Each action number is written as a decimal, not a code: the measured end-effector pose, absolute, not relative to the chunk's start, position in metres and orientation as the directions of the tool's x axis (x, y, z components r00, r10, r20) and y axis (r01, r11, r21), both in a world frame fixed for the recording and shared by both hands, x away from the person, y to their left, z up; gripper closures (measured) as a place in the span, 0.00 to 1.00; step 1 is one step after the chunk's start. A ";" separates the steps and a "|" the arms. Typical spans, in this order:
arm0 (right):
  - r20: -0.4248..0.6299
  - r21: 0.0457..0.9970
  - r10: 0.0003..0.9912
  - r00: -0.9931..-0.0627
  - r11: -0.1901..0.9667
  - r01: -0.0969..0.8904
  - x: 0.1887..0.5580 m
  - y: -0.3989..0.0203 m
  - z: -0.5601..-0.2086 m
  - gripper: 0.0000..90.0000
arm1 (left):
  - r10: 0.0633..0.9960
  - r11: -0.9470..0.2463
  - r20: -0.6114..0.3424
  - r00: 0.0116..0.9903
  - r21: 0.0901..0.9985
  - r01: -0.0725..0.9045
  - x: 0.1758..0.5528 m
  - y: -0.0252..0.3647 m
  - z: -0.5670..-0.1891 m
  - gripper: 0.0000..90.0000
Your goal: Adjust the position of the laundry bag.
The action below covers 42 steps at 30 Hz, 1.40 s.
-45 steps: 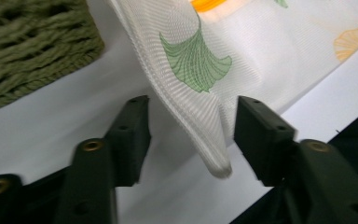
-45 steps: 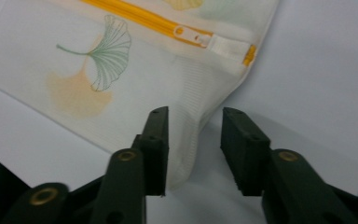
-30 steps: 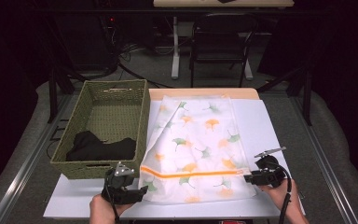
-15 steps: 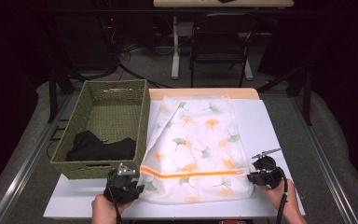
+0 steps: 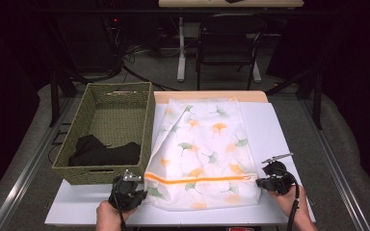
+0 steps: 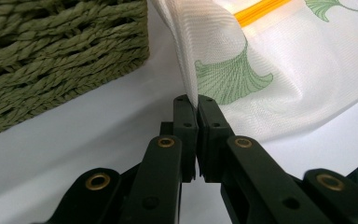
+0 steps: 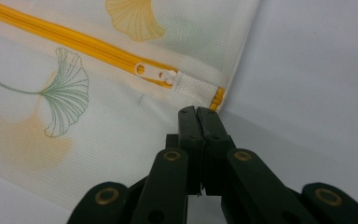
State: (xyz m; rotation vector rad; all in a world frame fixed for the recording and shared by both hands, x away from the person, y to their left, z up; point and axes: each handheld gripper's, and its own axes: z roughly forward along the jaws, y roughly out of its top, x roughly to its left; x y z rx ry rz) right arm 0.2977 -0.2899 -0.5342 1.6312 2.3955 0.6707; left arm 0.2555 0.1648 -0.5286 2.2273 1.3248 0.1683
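Both sets of jaws just closed since the earlier frames, hands barely shifted. White mesh laundry bag (image 5: 202, 154) with ginkgo-leaf print and orange zipper (image 5: 197, 179) lying flat on the white table (image 5: 270, 125), just beside the green woven basket (image 5: 115, 115). Left gripper (image 6: 196, 100) pinched tight on the bag's near left edge, fabric lifted into a fold above the tips. Right gripper (image 7: 198, 112) clamped on the bag's right edge next to the white zipper pull (image 7: 156, 72). Black cloth (image 5: 101, 153) bunched in the basket's near end.
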 end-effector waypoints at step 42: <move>0.112 0.442 0.937 -0.331 0.251 0.861 0.292 -0.303 -0.533 0.76 | 0.844 -0.362 -0.183 0.504 0.499 0.788 0.262 0.159 -0.528 0.72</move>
